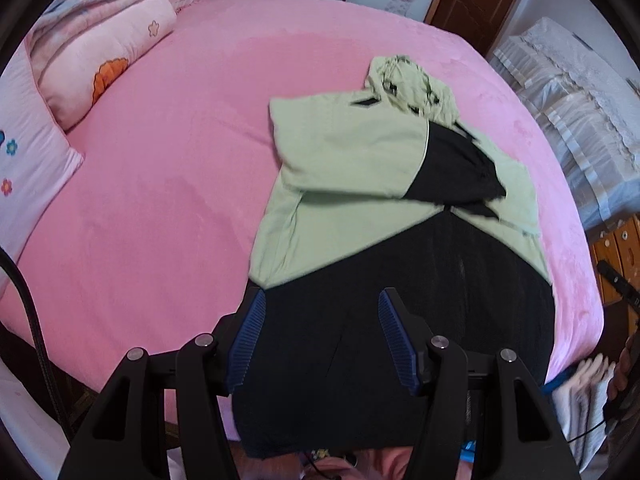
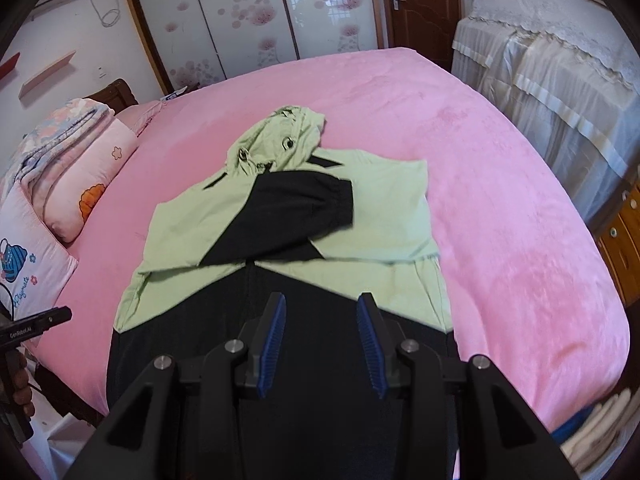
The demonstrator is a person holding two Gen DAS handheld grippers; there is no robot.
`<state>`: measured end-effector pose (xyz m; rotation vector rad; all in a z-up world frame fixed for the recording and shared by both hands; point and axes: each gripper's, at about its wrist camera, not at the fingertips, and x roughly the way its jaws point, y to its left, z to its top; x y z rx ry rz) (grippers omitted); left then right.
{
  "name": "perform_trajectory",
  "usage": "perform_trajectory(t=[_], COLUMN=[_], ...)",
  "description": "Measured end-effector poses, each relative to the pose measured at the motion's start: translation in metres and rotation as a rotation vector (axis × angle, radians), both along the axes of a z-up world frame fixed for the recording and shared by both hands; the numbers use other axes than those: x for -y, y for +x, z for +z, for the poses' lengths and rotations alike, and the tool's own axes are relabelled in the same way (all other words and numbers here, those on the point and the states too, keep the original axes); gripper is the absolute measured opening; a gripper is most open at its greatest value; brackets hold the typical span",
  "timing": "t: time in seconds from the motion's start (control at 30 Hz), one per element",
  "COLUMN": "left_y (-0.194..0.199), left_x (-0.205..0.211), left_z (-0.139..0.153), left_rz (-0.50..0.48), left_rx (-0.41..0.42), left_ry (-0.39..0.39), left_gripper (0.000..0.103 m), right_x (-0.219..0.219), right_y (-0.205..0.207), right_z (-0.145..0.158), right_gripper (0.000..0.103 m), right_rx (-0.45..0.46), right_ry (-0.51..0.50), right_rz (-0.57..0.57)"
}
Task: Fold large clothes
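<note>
A large green and black hooded jacket [image 1: 352, 168] lies flat on the pink bed [image 1: 160, 160], hood at the far end, both black-cuffed sleeves folded across the chest. It also shows in the right wrist view [image 2: 400, 208]. Its black lower half hangs over the near bed edge. My left gripper [image 1: 322, 304] is open and empty above the black hem near the jacket's left side. My right gripper [image 2: 322, 308] is open and empty above the black lower half, nearer the right side. The left gripper's tip shows in the right wrist view [image 2: 44, 320].
Pink floral pillows and a folded quilt [image 1: 92, 40] lie at the bed's left end. A covered cabinet [image 2: 552, 72] stands to the right, wooden drawers [image 2: 624, 248] beside it. Wardrobe doors [image 2: 240, 12] stand behind the bed. Folded cloth [image 1: 580, 392] lies low right.
</note>
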<state>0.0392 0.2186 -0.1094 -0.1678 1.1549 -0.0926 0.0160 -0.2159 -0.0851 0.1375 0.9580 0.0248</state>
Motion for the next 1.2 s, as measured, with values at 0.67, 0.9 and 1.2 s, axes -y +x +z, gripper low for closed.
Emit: perform_trajectory(t=[0.67, 0.9, 1.2], left_y=[-0.078, -0.088, -0.105], left_x=[-0.039, -0.034, -0.039], left_z=[-0.157, -0.170, -0.162], left_rz=[0.127, 0.120, 0.108], left_rx=[-0.281, -0.241, -0.214], left_ry=[0.002, -0.006, -0.061], left_gripper=[0.058, 0.062, 0.062], right_x=[0.097, 0.114, 0.117], right_y=[-0.109, -0.112, -0.108], right_z=[-0.131, -0.164, -0.189], right_gripper=[0.066, 0.066, 0.066], right_rx=[-0.207, -0.235, -0.251], right_ry=[-0.033, 0.002, 0.032], right_rz=[-0.119, -0.086, 0.004])
